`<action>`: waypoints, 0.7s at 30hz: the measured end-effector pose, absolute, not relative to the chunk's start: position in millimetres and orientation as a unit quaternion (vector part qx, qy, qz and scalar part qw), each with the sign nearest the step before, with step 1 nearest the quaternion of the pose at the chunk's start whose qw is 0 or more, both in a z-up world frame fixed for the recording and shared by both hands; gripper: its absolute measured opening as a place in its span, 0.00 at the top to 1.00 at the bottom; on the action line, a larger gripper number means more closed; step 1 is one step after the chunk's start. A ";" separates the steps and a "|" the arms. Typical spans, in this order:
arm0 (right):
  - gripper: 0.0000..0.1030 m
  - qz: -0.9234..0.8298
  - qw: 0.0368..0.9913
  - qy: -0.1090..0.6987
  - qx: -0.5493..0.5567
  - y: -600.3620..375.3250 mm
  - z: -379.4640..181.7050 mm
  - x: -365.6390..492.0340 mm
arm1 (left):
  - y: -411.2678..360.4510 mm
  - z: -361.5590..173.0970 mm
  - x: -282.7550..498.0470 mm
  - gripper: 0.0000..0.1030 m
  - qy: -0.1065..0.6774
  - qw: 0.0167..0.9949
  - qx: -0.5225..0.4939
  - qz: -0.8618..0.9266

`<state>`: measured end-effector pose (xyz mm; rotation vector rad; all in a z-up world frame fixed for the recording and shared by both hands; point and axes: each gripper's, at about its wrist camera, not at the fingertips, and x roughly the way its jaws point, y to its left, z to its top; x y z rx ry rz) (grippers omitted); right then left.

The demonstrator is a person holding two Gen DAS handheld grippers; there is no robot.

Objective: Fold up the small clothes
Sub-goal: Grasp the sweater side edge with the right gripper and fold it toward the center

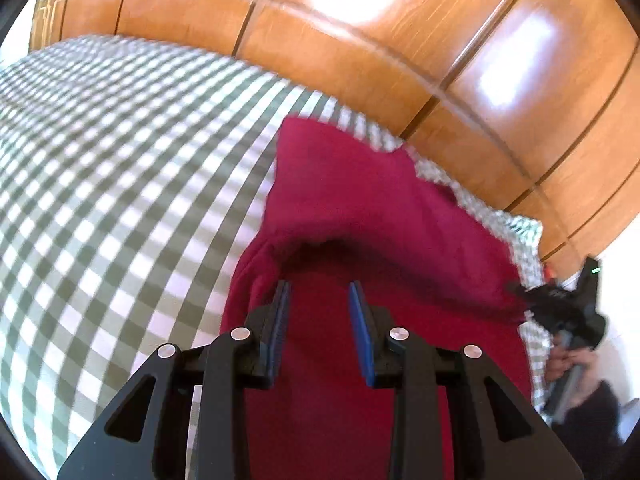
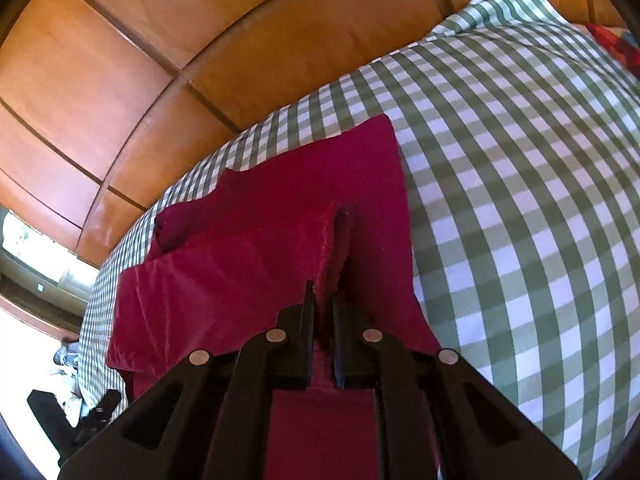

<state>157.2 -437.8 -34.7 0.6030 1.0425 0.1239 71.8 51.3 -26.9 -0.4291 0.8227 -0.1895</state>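
A dark red garment (image 1: 360, 200) lies on a green-and-white checked bedcover (image 1: 120, 160). My left gripper (image 1: 318, 286) hovers over the garment's near part, its blue pads (image 1: 356, 304) apart, with only flat cloth showing in the gap. At the right edge of the left wrist view a hand holds my right gripper (image 1: 560, 304), with a corner of the cloth drawn out to it. In the right wrist view my right gripper (image 2: 322, 292) is shut on a raised fold of the red garment (image 2: 280, 200), whose edge stands up between the fingers. A folded layer lies to its left.
Glossy wooden panels (image 1: 360, 40) stand close behind the bed, also in the right wrist view (image 2: 120, 60). The checked cover (image 2: 520, 160) stretches wide to the right. A red patterned item (image 2: 620, 44) lies at the far right. Bright floor and a black object (image 2: 96, 412) show at lower left.
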 end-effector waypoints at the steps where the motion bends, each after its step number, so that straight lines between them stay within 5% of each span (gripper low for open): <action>1: 0.93 0.061 0.823 0.488 0.284 -439.0 -34.3 157.7 | 51.4 -19.9 71.5 0.72 0.387 0.894 -0.205 -0.092; 7: 0.93 0.073 0.819 0.484 0.300 -450.2 -24.8 156.7 | 37.5 -3.3 99.6 0.72 0.369 0.911 -0.166 -0.084; 13: 0.93 0.050 0.823 0.492 0.280 -459.4 -25.5 150.2 | 24.0 -55.5 125.5 0.72 0.465 0.879 -0.100 -0.039; 16: 0.93 0.049 0.825 0.493 0.273 -461.2 -30.0 144.4 | 13.1 -55.9 114.7 0.72 0.452 0.889 -0.060 -0.035; 17: 0.88 0.049 0.827 0.488 0.275 -461.1 -28.0 143.4 | 11.7 -54.5 113.5 0.72 0.452 0.889 -0.058 -0.035; 21: 0.38 0.021 0.862 0.443 0.247 -453.4 3.1 131.1 | 15.9 -34.6 106.1 0.72 0.433 0.895 -0.094 -0.054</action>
